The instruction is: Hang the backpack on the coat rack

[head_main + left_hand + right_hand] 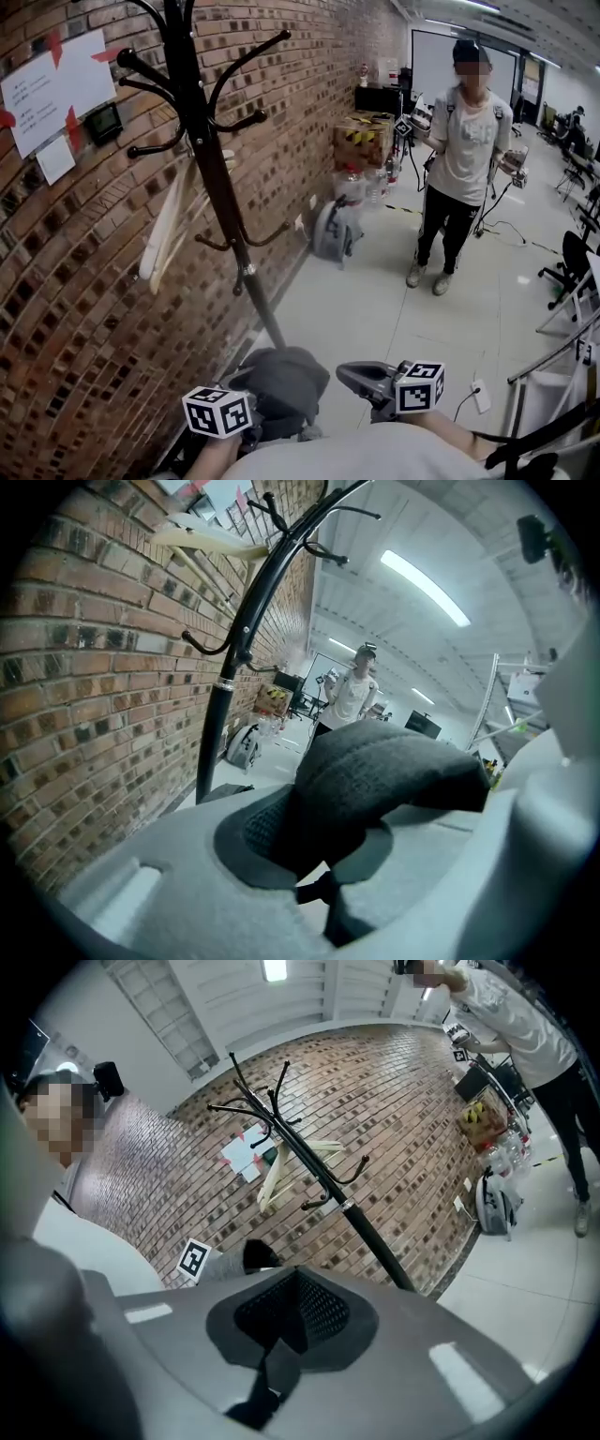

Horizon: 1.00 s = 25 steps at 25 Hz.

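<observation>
A grey backpack (281, 380) is held up at the bottom of the head view, just short of the foot of the black coat rack (220, 187) by the brick wall. My left gripper (225, 412) is shut on the backpack's dark padded top (375, 771). My right gripper (375, 382) holds it from the right, with the light grey fabric (394, 1344) covering its jaws. The coat rack (234, 658) rises ahead of the left gripper, and its hooks (272, 1115) spread high in the right gripper view. A cream strap-like item (169, 225) hangs on the rack.
A person (464, 141) stands ahead on the light floor. A second grey backpack (335, 230) leans on the wall near water bottles (361, 183) and cardboard boxes (361, 141). Papers (56, 89) are taped to the bricks. Office chairs (572, 262) and a metal frame (553, 356) stand at right.
</observation>
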Available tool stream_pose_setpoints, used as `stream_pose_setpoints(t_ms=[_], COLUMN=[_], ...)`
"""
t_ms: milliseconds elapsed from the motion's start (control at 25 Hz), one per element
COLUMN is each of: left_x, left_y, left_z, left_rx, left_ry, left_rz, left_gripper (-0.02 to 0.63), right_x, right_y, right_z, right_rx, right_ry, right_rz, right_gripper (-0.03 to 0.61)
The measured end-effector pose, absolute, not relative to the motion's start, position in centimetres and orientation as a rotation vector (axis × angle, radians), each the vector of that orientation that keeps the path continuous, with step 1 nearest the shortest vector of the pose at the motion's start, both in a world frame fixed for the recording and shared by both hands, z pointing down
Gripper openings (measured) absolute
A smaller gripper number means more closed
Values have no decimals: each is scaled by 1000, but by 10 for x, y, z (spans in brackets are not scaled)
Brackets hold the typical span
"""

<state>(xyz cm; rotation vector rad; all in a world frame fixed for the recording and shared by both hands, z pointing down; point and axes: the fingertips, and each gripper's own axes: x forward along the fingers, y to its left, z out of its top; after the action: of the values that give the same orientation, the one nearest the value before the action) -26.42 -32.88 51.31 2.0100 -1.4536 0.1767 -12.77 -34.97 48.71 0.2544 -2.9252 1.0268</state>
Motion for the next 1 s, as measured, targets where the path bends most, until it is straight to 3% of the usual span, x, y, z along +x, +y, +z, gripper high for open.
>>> stream_pose_setpoints(t_ms=[440,1000], left_x=[-352,-400], left_y=[-402,-496], left_z=[487,504], left_rx=[2011,1913], left_ry=[-1473,-1339], left_rz=[203,266], left_gripper=[28,28], right_x=[-197,-188], right_y=[-395,-420], right_z=[496,514], right_rx=[193,340], right_ry=[-2917,-2899], right_rz=[1082,1141], right_gripper=[0,0])
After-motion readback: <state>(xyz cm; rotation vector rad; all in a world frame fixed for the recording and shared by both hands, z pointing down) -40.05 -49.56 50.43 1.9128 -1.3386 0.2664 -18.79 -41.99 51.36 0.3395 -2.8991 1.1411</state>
